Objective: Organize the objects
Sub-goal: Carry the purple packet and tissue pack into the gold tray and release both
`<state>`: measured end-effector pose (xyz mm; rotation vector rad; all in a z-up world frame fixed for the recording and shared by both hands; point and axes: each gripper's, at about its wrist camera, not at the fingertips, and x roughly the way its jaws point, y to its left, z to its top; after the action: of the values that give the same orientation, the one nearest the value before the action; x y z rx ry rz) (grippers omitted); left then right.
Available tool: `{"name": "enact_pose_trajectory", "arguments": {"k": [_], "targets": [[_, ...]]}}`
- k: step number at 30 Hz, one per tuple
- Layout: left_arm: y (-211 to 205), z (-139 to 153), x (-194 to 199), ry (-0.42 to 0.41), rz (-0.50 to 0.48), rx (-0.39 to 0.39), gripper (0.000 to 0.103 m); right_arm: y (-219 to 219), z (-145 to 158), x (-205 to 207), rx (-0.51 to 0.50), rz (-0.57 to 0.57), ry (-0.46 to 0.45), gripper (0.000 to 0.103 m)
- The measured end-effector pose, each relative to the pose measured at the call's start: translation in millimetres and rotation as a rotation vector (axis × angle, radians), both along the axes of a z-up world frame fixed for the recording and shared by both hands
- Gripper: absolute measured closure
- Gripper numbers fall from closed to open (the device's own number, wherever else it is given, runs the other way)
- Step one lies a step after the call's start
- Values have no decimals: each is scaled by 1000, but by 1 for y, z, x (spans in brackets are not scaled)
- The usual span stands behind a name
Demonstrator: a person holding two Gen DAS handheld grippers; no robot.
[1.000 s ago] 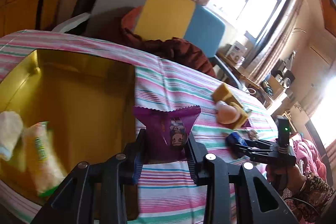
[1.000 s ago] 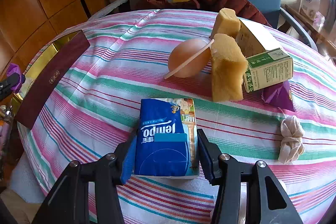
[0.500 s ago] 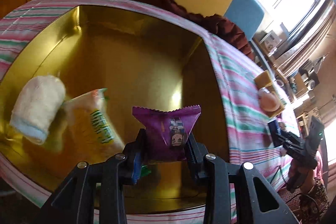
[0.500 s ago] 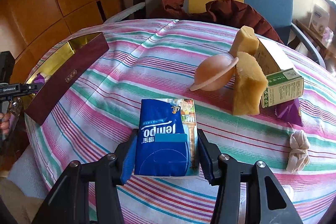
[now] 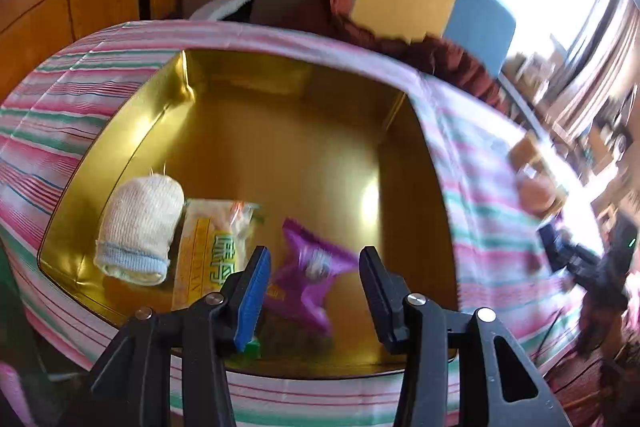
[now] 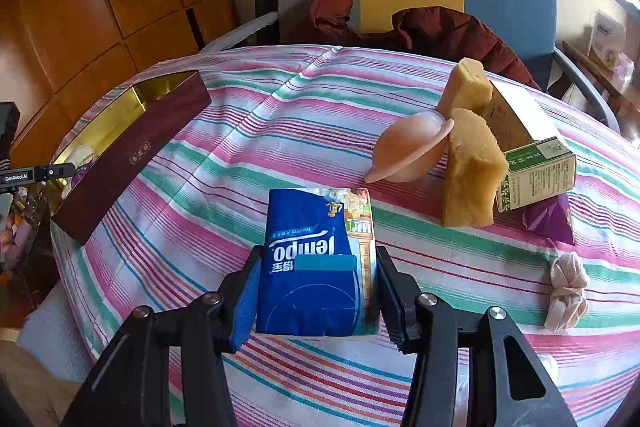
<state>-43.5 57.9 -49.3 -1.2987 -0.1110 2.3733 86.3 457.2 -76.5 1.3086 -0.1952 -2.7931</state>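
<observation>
My left gripper [image 5: 314,287] is open above the near part of the gold-lined box [image 5: 280,131]. The purple snack packet [image 5: 312,279] is loose between and below its fingers, blurred, inside the box. A rolled white sock [image 5: 140,231] and a yellow snack bag [image 5: 212,247] lie in the box to the left. My right gripper [image 6: 316,291] is shut on a blue Tempo tissue pack [image 6: 316,263], held above the striped tablecloth [image 6: 280,131]. The box [image 6: 132,147] shows at the left in the right wrist view.
On the cloth at the right lie a pink planet-shaped toy [image 6: 408,151], two yellow sponges [image 6: 472,167], a green-and-white carton [image 6: 532,155], another purple packet [image 6: 552,219] and a beige hair scrunchie [image 6: 568,291]. A chair with dark red clothing [image 6: 440,27] stands behind the table.
My left gripper opened and let go of the purple packet, which dropped into the box. My right gripper still holds the tissue pack and has moved slightly back from the table.
</observation>
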Motion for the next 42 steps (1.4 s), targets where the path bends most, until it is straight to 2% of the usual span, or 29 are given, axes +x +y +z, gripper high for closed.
{"name": "enact_pose_trajectory", "arguments": {"k": [3,8,12,20,25,30,40,42], "targets": [[-15,8,5,29,78,128,57,-2,2,0,-21,-15,-3,50],[-30,11,12,47,162,212,56,-18,7,-5,-73,-43,-24,50],[-36,10,14,52,214,220,56,-42,12,-13,-103,-40,-42,50],[-47,10,12,36,294,236,56,-128,57,-41,-195,66,79,50],[-55,12,11,39,321,251,56,-195,68,-74,-161,164,68,50],[-60,16,10,49,335,267,56,-244,60,-99,-122,203,24,50],[-64,15,6,31,343,281,56,-279,40,-120,5,153,-19,49],[-65,14,6,31,349,282,56,-280,39,-120,27,136,-20,43]]}}
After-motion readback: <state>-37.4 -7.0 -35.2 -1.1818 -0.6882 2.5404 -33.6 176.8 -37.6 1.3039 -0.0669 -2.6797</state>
